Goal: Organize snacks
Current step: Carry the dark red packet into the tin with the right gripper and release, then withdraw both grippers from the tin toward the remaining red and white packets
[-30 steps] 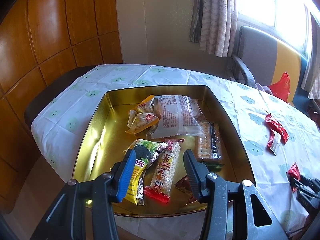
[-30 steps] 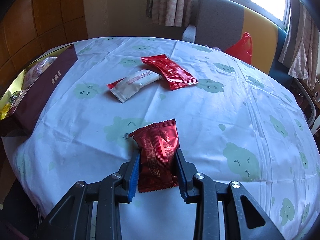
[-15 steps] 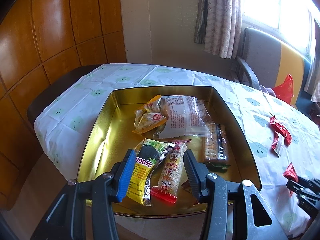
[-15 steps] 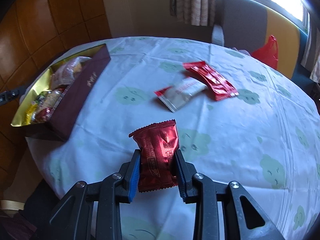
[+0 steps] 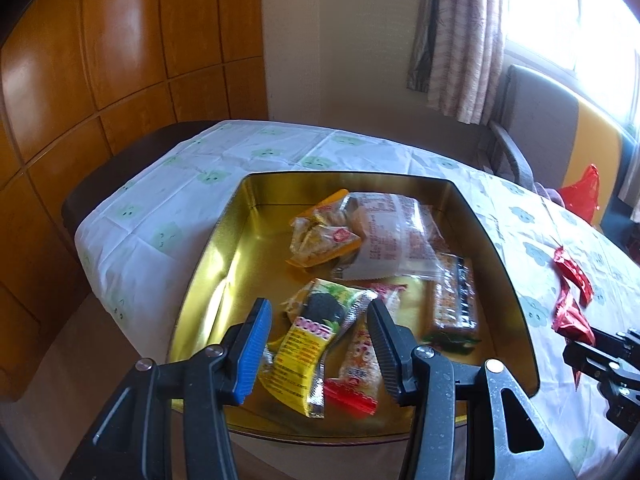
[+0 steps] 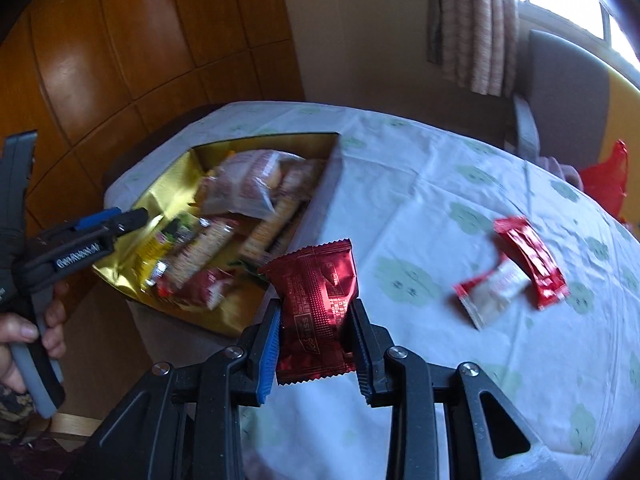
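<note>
The right tool (image 6: pixel 316 344) is clenched on a dark red foil snack packet (image 6: pixel 318 308), which stands upright between the blue pad on one side and the black pad on the other, in the lower centre of the right wrist view. The packet is lifted above the table (image 6: pixel 420 208), over the white cloth with green cloud faces, just beside the near corner of the gold box (image 6: pixel 176 176).

The gold box lies at the centre left of that view and fills the middle of the left wrist view. Several snacks are inside it: a yellow packet (image 5: pixel 308 344) and a long rice bar (image 5: pixel 360 360) at the lower centre, a clear wrapped pastry (image 5: pixel 392 236) and an orange packet (image 5: pixel 320 236) farther up, and a cracker pack (image 5: pixel 456 300) at the right.

The left tool (image 5: pixel 318 344) is released, with its jaws wide apart and nothing between them, above the near edge of the box.

On the cloth at the right of the right wrist view lie a red packet (image 6: pixel 532 260) and a white packet (image 6: pixel 494 292), touching each other, well apart from the box.
</note>
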`<act>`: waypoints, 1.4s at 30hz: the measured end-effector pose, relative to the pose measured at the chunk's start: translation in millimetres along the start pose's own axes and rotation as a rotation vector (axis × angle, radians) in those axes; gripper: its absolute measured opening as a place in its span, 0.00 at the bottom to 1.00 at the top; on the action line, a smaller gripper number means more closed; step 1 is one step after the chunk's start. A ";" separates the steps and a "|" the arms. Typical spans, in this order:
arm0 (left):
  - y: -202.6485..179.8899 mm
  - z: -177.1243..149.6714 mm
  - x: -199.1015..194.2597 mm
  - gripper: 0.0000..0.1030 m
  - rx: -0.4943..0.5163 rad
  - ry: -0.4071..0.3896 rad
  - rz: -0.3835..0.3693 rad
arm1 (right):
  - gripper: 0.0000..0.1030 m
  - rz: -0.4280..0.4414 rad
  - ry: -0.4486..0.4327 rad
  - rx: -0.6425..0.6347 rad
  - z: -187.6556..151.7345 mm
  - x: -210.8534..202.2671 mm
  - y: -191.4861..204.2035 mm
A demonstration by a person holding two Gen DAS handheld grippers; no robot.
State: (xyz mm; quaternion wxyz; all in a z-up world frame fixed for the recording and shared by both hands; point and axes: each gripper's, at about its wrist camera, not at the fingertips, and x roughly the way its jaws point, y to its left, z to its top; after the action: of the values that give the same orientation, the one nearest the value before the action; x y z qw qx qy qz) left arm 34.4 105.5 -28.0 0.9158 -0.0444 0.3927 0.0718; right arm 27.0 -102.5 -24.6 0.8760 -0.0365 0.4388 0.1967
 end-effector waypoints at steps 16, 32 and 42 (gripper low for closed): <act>13.5 -4.0 14.1 0.49 -0.033 0.034 0.018 | 0.38 0.074 0.040 -0.038 34.1 54.1 45.0; -20.8 -5.5 -6.3 0.49 0.057 0.008 -0.057 | 0.38 -0.002 -0.047 0.056 12.3 13.0 19.5; -41.8 -7.0 -17.9 0.50 0.122 -0.011 -0.091 | 0.38 -0.066 -0.054 0.156 -5.7 -3.3 -11.4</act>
State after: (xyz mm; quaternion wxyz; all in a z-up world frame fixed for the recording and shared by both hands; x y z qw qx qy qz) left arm 24.3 61.7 -18.8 0.9212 -0.0061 0.3890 0.0064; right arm 25.3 -115.4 -26.8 0.8936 0.0229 0.4278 0.1338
